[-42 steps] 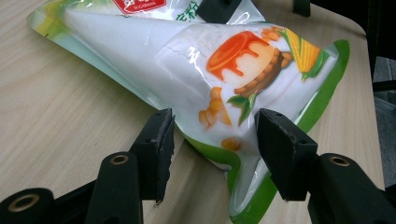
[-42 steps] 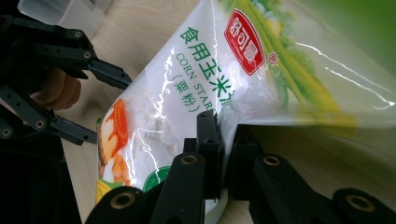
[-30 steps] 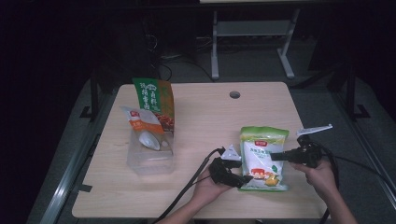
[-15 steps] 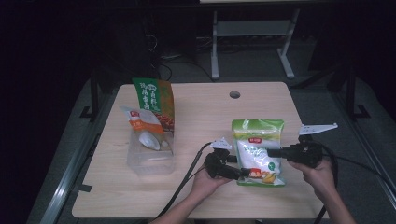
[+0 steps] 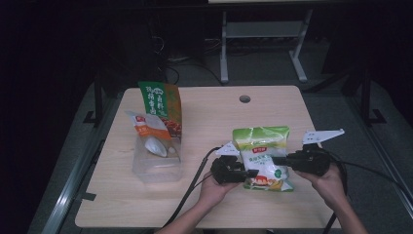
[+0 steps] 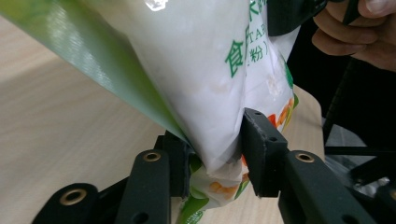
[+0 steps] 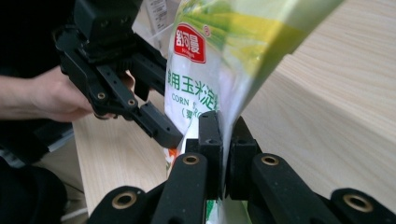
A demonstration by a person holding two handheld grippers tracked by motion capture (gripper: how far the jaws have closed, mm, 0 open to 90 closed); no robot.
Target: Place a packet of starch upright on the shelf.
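Mid-handoff on the corn starch bag [image 5: 263,157], near the front right of the table [image 5: 209,117]. Right gripper [image 7: 223,140] clamped tight on the bag's edge. Left gripper [image 6: 215,144] just been closing, jaws now squeezing the bag's lower corner. Next up, probably: lift together and carry toward the clear bin [image 5: 157,165], keeping both grips firm.

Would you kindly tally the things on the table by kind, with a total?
Food packets: 3: the corn starch bag, the green-and-orange pouch, the white-and-orange packet.
Clear plastic containers: 1.
Claws: 2, left claw, right claw.
Total: 6.
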